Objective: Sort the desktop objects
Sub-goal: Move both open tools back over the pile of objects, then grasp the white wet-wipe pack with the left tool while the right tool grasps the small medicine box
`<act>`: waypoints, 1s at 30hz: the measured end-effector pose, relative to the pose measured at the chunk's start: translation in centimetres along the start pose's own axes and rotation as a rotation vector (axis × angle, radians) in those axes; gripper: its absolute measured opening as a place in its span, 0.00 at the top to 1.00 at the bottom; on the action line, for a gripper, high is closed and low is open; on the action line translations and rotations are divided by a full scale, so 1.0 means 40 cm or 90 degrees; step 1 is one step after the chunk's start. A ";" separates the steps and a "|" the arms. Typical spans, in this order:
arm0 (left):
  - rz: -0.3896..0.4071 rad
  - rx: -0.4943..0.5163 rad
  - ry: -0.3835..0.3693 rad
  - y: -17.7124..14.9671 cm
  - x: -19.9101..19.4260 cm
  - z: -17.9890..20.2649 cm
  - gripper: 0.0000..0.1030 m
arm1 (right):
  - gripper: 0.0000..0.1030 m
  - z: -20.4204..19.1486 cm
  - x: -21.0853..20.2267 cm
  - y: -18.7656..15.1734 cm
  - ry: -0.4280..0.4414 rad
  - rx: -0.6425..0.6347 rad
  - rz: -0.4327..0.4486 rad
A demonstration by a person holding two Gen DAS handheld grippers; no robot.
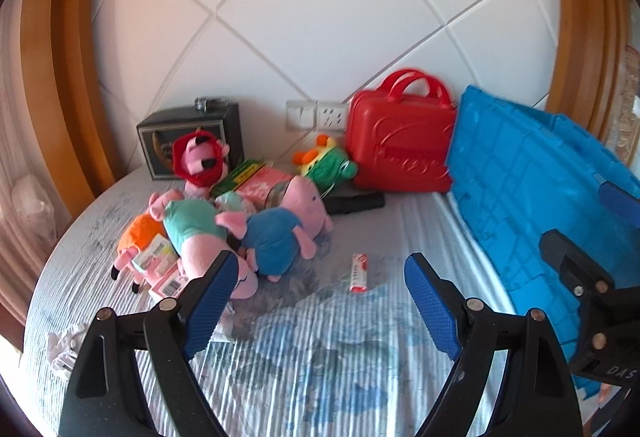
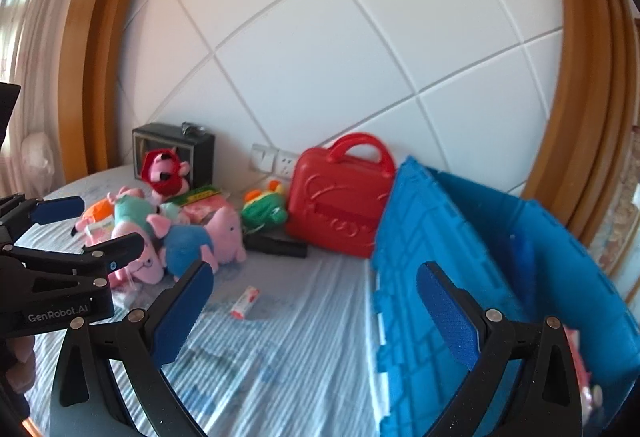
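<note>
Both tongs hung above a counter (image 1: 320, 357) covered in a ribbed, pale blue printed cloth, each with its blue-padded jaws spread wide and nothing between them. The left tongs (image 1: 316, 293) pointed toward a heap of plush toys: a pig in a blue shirt (image 1: 276, 237), a pig in a mint-green dress (image 1: 192, 225), one in orange (image 1: 138, 237) at the heap's left edge, and a pink toy in a red hood (image 1: 200, 159) sitting up in front of a dark box (image 1: 192, 135) by the wall. Packets with barcodes (image 1: 160, 269) lay tucked under the heap's near side. A small red-and-white tube (image 1: 359, 272) lay alone on the cloth, just right of the blue pig and apart from everything else. A green frog plush (image 1: 330, 163) rested beside a red plastic case (image 1: 400, 145) with two handles, which stood against the wall next to a double socket plate (image 1: 318, 115). The right tongs (image 2: 316, 301) hovered at the near rim of a blue plastic crate (image 2: 460, 237) at the counter's right side, touching the red case. In the right wrist view something pink showed inside the crate's lower corner, too blurred to name.
</note>
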State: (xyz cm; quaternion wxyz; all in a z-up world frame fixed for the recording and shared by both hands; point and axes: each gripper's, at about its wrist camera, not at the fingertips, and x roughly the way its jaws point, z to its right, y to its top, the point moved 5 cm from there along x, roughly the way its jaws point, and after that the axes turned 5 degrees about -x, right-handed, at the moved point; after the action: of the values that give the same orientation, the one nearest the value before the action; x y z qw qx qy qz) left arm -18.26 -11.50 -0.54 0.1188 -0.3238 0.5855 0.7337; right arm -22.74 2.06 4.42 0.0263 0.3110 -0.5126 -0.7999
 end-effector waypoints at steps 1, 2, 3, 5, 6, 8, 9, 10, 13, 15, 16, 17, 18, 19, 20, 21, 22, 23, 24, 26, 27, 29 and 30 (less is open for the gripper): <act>-0.013 0.000 0.007 -0.007 0.029 -0.007 0.17 | 0.00 -0.003 0.031 -0.006 0.014 0.004 -0.012; -0.028 0.001 0.015 -0.015 0.063 -0.014 0.17 | 0.00 -0.003 0.057 -0.012 0.021 0.006 -0.023; -0.046 0.001 0.021 -0.025 0.101 -0.022 0.17 | 0.00 -0.009 0.094 -0.022 0.031 0.007 -0.037; -0.085 0.005 0.027 -0.048 0.174 -0.033 0.17 | 0.00 -0.016 0.160 -0.044 0.047 0.010 -0.065; -0.105 0.006 0.032 -0.062 0.213 -0.037 0.17 | 0.00 -0.015 0.189 -0.054 0.053 0.014 -0.077; -0.145 0.011 0.030 -0.091 0.291 -0.036 0.17 | 0.00 -0.013 0.259 -0.084 0.063 0.026 -0.114; -0.164 0.016 0.028 -0.107 0.328 -0.033 0.17 | 0.00 -0.010 0.300 -0.105 0.069 0.036 -0.137; -0.177 0.021 0.026 -0.120 0.355 -0.028 0.18 | 0.00 -0.005 0.335 -0.124 0.073 0.044 -0.156; -0.218 0.043 0.019 -0.158 0.444 -0.008 0.24 | 0.00 0.008 0.424 -0.181 0.075 0.068 -0.208; -0.238 0.050 0.019 -0.177 0.486 -0.004 0.25 | 0.06 0.015 0.472 -0.213 0.075 0.077 -0.240; -0.246 0.046 0.018 -0.186 0.499 -0.008 0.25 | 0.15 0.015 0.495 -0.227 0.080 0.081 -0.257; -0.252 0.040 0.019 -0.195 0.508 -0.016 0.25 | 0.26 0.013 0.520 -0.240 0.087 0.084 -0.273; -0.262 0.031 0.026 -0.209 0.515 -0.033 0.25 | 0.31 0.006 0.536 -0.245 0.094 0.086 -0.282; -0.268 0.026 0.032 -0.220 0.516 -0.049 0.25 | 0.33 -0.001 0.555 -0.253 0.101 0.088 -0.291; -0.272 0.022 0.039 -0.230 0.514 -0.069 0.25 | 0.33 -0.008 0.566 -0.257 0.106 0.089 -0.296; -0.275 0.017 0.055 -0.243 0.508 -0.100 0.25 | 0.33 -0.018 0.581 -0.262 0.112 0.091 -0.302; -0.277 0.012 0.070 -0.250 0.506 -0.125 0.25 | 0.33 -0.029 0.590 -0.263 0.117 0.090 -0.306; -0.278 0.004 0.086 -0.256 0.503 -0.155 0.25 | 0.33 -0.040 0.598 -0.264 0.121 0.089 -0.311; -0.280 -0.011 0.101 -0.264 0.502 -0.195 0.25 | 0.33 -0.058 0.613 -0.267 0.130 0.088 -0.316; -0.296 -0.038 0.128 -0.279 0.506 -0.253 0.25 | 0.32 -0.087 0.630 -0.271 0.151 0.086 -0.326; -0.305 -0.056 0.148 -0.294 0.508 -0.293 0.25 | 0.32 -0.104 0.639 -0.273 0.158 0.082 -0.330; -0.310 -0.075 0.184 -0.314 0.503 -0.350 0.25 | 0.31 -0.135 0.657 -0.278 0.169 0.074 -0.338; -0.312 -0.086 0.205 -0.324 0.495 -0.383 0.25 | 0.31 -0.152 0.664 -0.279 0.175 0.069 -0.342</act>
State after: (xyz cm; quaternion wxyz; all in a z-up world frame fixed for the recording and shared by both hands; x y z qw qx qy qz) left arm -21.03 -26.20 -24.46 0.1762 -0.5747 0.4508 0.6599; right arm -37.84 -7.13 -19.13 -0.1334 0.5419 -0.4456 -0.7000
